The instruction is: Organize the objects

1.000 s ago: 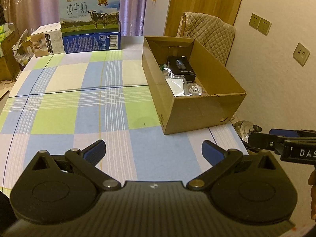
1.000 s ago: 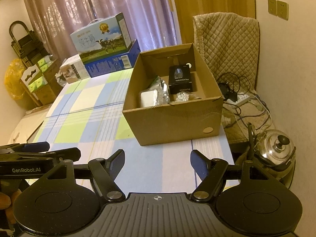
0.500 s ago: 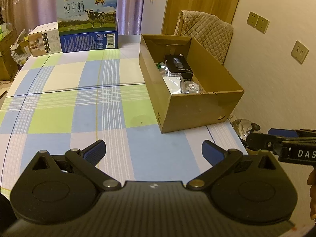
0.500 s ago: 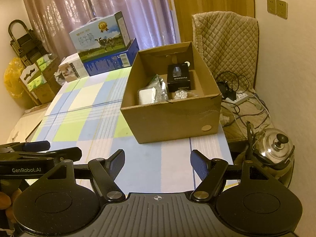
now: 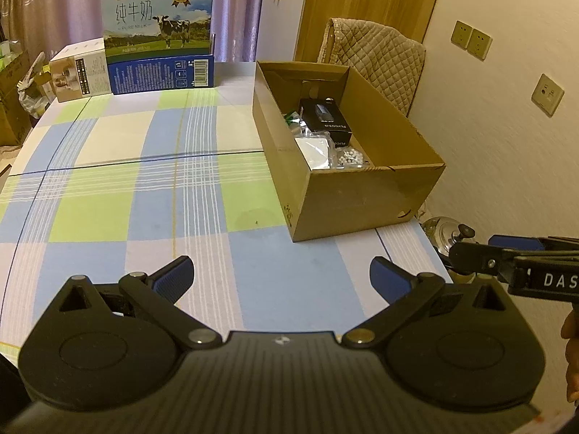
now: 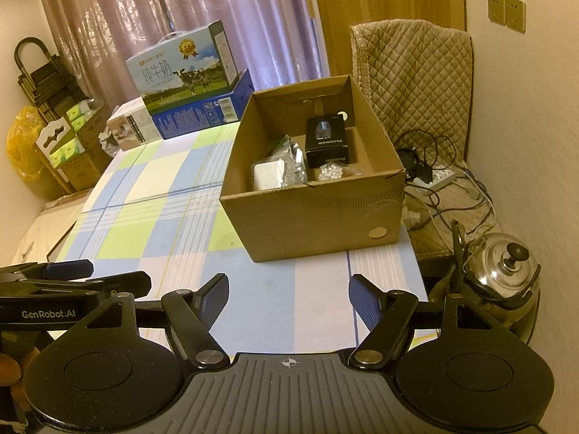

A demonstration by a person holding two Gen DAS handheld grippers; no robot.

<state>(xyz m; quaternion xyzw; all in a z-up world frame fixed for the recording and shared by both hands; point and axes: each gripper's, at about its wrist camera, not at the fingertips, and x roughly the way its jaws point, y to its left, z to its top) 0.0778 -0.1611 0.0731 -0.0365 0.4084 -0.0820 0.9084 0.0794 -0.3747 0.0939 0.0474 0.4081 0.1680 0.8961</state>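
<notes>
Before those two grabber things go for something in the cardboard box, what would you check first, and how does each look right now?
1. Left gripper open and holding nothing: ok.
2. Right gripper open and holding nothing: ok.
3. Cardboard box open on top: ok.
4. Black box, white packet and bag of white beads visible inside: ok.
5. Tablecloth between grippers and box free of obstacles: ok.
6. What lies under the silver foil bag: cannot tell.
</notes>
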